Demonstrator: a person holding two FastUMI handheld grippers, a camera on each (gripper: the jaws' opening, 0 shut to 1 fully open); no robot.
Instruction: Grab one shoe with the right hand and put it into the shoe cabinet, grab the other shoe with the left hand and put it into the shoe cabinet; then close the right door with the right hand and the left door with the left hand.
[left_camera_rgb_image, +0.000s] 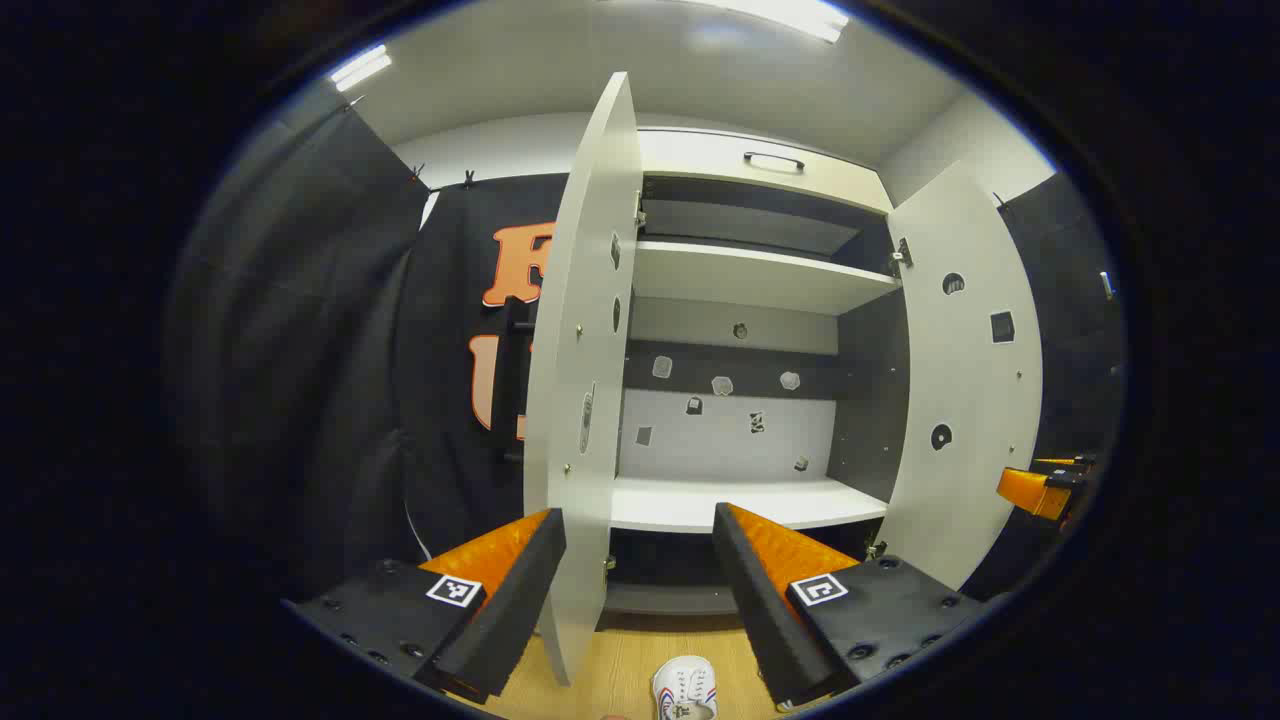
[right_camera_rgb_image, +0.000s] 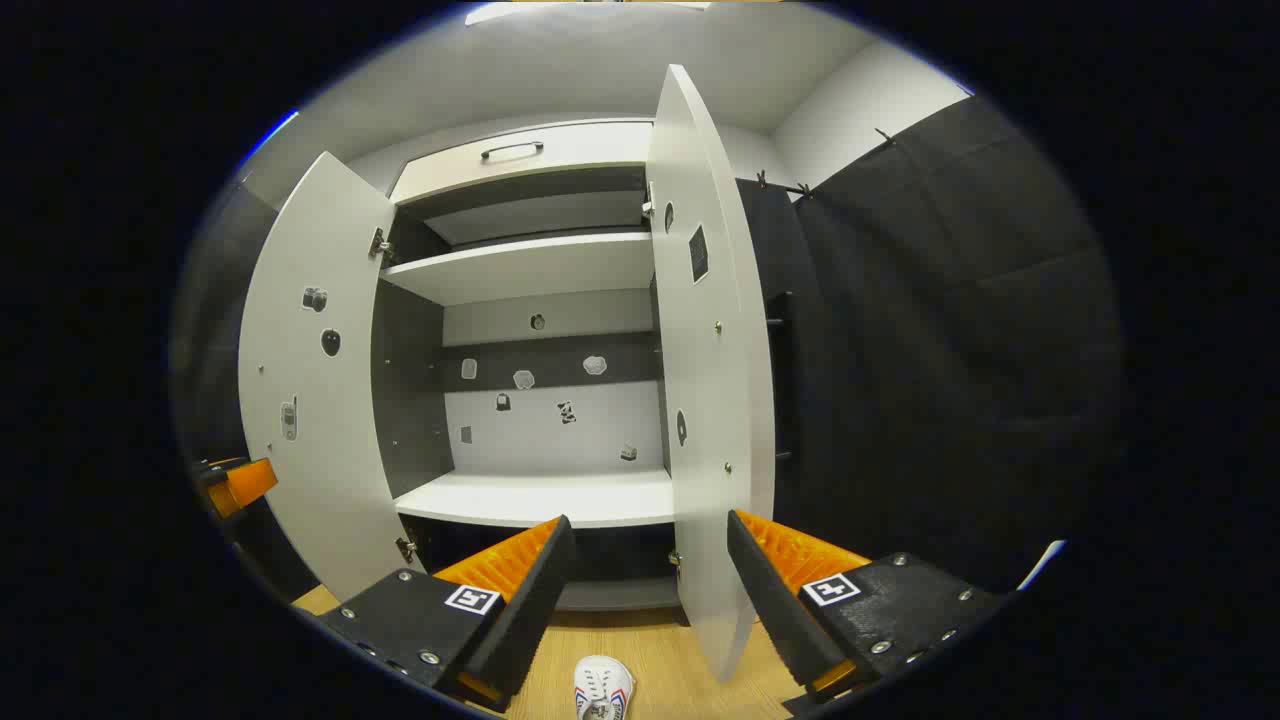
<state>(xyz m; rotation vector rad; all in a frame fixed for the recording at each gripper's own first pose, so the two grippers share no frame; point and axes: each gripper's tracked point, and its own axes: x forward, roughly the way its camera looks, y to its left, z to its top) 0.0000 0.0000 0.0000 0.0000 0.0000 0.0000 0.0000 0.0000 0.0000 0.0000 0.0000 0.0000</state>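
Observation:
The white shoe cabinet (left_camera_rgb_image: 750, 275) stands ahead with both doors swung wide open. Its left door (left_camera_rgb_image: 585, 380) is edge-on just beyond my left gripper (left_camera_rgb_image: 638, 512), which is open and holds nothing. A white shoe (left_camera_rgb_image: 685, 690) with coloured stripes lies on the wooden floor below and between the fingers. In the right gripper view, the right door (right_camera_rgb_image: 715, 370) is edge-on ahead of my right gripper (right_camera_rgb_image: 650, 518), which is open with nothing between its fingers. A white shoe (right_camera_rgb_image: 603, 690) lies on the floor beneath it. The lower shelf (right_camera_rgb_image: 545, 500) is bare.
A drawer with a dark handle (left_camera_rgb_image: 775, 160) tops the cabinet. Small stickers dot the back panel (left_camera_rgb_image: 725, 385) and door insides. The right gripper (left_camera_rgb_image: 1045, 485) shows beyond the right door (left_camera_rgb_image: 965, 370); the left gripper (right_camera_rgb_image: 235, 482) shows past the left door (right_camera_rgb_image: 315, 380). Black cloth walls flank both sides.

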